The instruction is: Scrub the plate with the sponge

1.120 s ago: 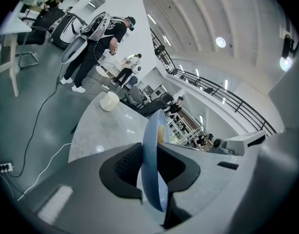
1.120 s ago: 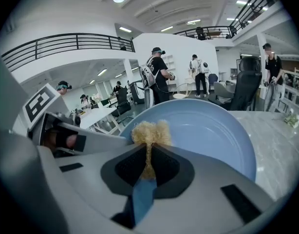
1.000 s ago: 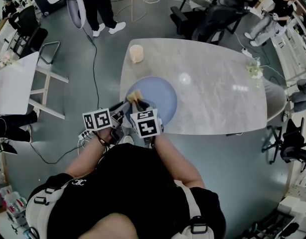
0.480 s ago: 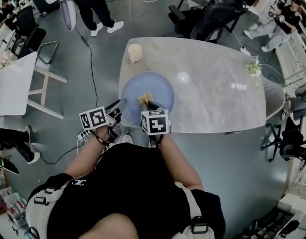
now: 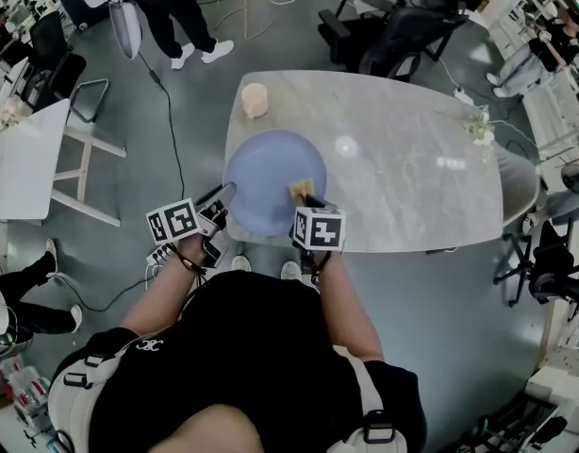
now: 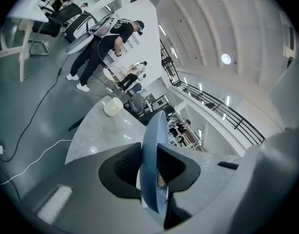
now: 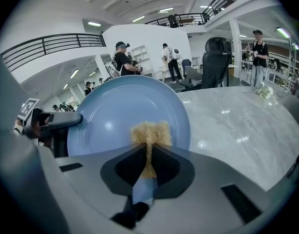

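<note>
Head view, looking down on the work area. The blue plate (image 5: 271, 173) lies over the near-left part of the marble bench (image 5: 412, 159). Its left rim reaches the bench edge. Whether the plate lies flat or is raised cannot be told from here.

Left claw (image 5: 223, 194): it meets the plate at about 8 o'clock on the rim. In the left gripper view the plate (image 6: 157, 126) is seen edge-on. It runs straight between the two dark pads, which pinch it from either side.

Right claw (image 5: 308, 199): it is pressed together on a tan sponge (image 5: 302, 191). The sponge sits on the plate face at about 4 o'clock, just inside the rim. In the right gripper view the sponge (image 7: 150, 133) is squeezed thin between the pads. It flares out beyond the tips, against the blue surface (image 7: 120, 111). The left claw (image 7: 62, 123) appears at 9 o'clock on the same plate.

Each claw carries a marker cube, left (image 5: 173, 222) and right (image 5: 319, 228), near the person's hands.

A pale cylindrical object (image 5: 256, 99) stands on the bench at about 12 o'clock from the plate, apart from it. People stand on the grey floor (image 5: 176, 111) beyond the bench.
</note>
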Motion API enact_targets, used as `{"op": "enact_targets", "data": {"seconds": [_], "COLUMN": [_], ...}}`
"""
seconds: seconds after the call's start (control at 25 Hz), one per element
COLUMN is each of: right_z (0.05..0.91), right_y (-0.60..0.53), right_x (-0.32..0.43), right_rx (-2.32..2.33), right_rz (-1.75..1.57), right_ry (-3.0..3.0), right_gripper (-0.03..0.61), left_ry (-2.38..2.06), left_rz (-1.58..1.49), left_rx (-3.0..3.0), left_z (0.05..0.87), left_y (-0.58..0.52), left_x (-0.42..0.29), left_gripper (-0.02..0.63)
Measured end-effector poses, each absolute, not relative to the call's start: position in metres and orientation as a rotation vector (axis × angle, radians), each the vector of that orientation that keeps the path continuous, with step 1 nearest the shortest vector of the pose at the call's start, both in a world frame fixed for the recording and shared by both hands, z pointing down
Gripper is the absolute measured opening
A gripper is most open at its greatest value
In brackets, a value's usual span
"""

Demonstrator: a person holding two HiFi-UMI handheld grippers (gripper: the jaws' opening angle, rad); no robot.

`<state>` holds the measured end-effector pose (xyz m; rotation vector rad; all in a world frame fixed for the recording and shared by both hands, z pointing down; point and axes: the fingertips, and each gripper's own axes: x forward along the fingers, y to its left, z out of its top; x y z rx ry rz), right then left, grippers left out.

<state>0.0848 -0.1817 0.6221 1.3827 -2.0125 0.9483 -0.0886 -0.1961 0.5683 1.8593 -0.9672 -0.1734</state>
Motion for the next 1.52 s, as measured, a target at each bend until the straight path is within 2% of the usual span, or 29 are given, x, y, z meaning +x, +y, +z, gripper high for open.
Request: {"op": "enact_targets", "data": {"seconds": [0.24,0.92,1.24,1.52], "right_z": [0.619,0.596,0.6,0.612], "right_y": [-0.182,-0.169,-0.161,-0.157], "right_x": [0.073,-0.04,-0.039,-0.011], "right_rx": [1.364,0.987,0.954,0.994], "right_rz": [0.901,0.774,0.802,0.782], "right_ry": [-2.016,-2.215,-2.223,-2.161], "right_gripper": [0.032,0.032,0.032,0.032], "left_ry": [-0.971,-0.998,-0.989,-0.989], "left_rz": [-0.191,-0.178,-0.221,-0.236], "left_rx": [1.806,1.752,1.701,1.715], "left_z": [0.573,0.583,0.586,0.584], "left_y": [-0.199,-0.202,-0.204,-0.206], "left_x": [-0.09,-0.09,-0.098,-0.104], "left_gripper": [0.08,0.081,0.081,0.081]}}
